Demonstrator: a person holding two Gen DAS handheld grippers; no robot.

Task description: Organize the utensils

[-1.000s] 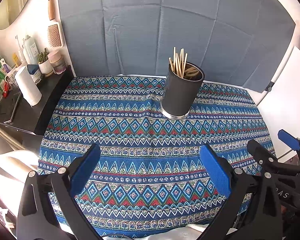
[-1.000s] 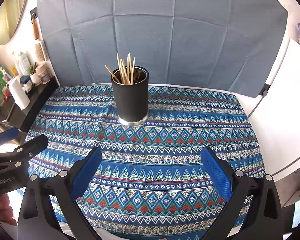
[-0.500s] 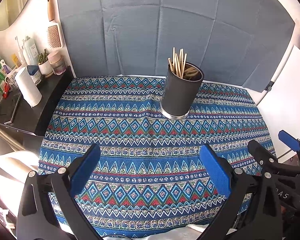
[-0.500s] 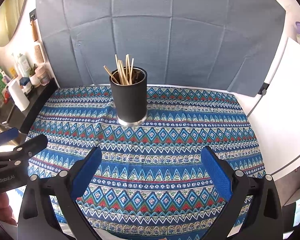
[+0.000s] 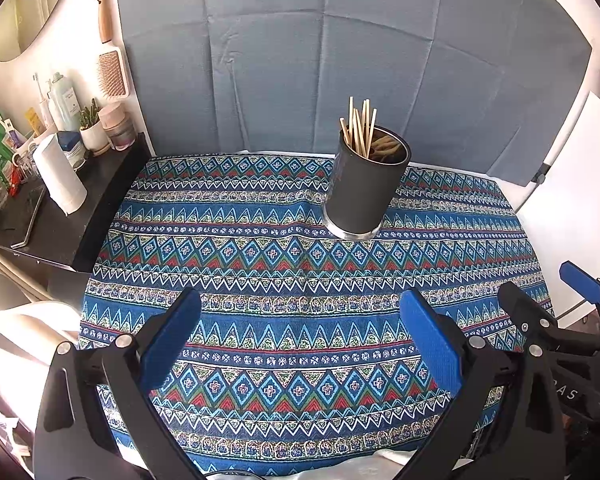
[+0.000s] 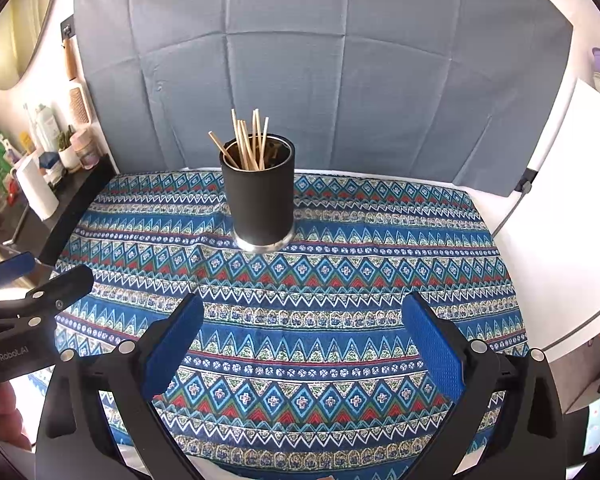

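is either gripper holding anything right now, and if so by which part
Nothing is held. The left gripper and right gripper both have their jaws wide apart over the patterned cloth, short of the black holder.

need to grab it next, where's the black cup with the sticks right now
The black cup stands upright on the patterned cloth toward the back, near the grey backdrop; it sits left of centre in the right wrist view, right of centre in the left.

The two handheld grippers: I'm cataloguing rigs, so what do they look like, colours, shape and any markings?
Both match: the left gripper and right gripper have black angular frames with silver screw heads and two fingers faced with flat, textured blue pads. The right wrist view shows white "GenRobot.AI" lettering on the left gripper's body. No cables or sleeves are clearly visible.
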